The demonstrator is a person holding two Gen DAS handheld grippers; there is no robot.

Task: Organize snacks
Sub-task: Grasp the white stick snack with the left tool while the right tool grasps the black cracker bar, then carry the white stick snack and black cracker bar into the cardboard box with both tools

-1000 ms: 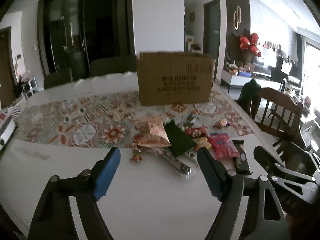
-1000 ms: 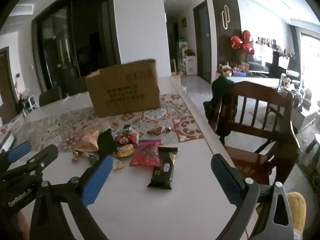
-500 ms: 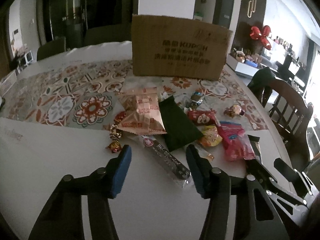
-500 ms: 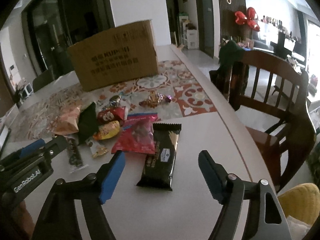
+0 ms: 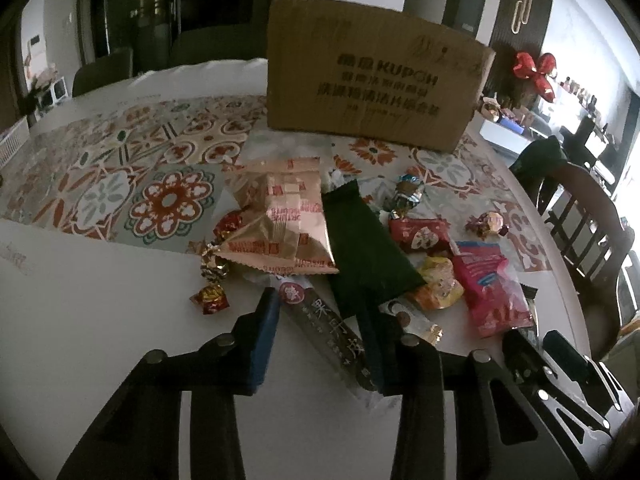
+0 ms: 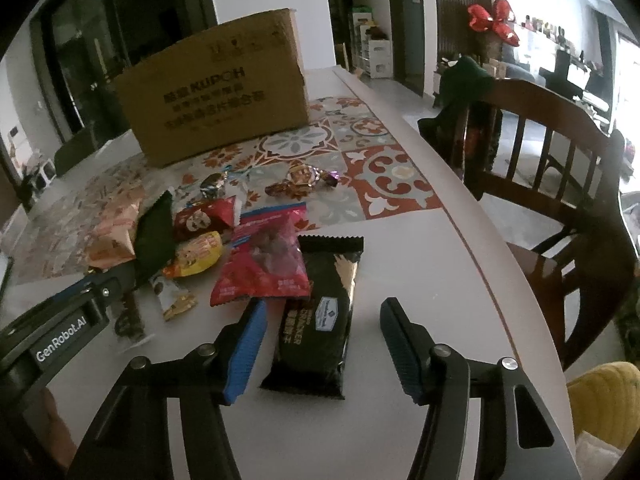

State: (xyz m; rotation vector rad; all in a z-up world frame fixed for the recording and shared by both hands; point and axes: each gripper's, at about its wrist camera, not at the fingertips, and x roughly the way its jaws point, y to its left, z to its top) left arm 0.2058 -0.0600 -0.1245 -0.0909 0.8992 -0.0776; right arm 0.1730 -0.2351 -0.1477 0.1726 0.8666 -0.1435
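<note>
A heap of snack packs lies on the white table in front of a cardboard box (image 5: 376,68), which also shows in the right wrist view (image 6: 216,88). My left gripper (image 5: 316,312) is open, its fingers on either side of a long dark stick pack (image 5: 328,332). A pink-gold bag (image 5: 284,224), a dark green pouch (image 5: 368,252) and a pink bag (image 5: 488,288) lie beyond. My right gripper (image 6: 320,316) is open, astride a black cracker pack (image 6: 320,312). A pink bag (image 6: 264,260) and a yellow snack (image 6: 196,256) lie behind it.
A patterned mat (image 5: 120,176) covers the table's far half. Foil candies (image 5: 212,276) lie left of the heap, and more candies (image 6: 304,180) sit on the mat. A wooden chair (image 6: 552,184) stands at the table's right edge. The left gripper's body (image 6: 60,336) is beside the right one.
Both grippers have moved forward and down toward the snacks and narrowed their openings. The left fingers now flank the stick pack; the right fingers flank the black cracker pack.
</note>
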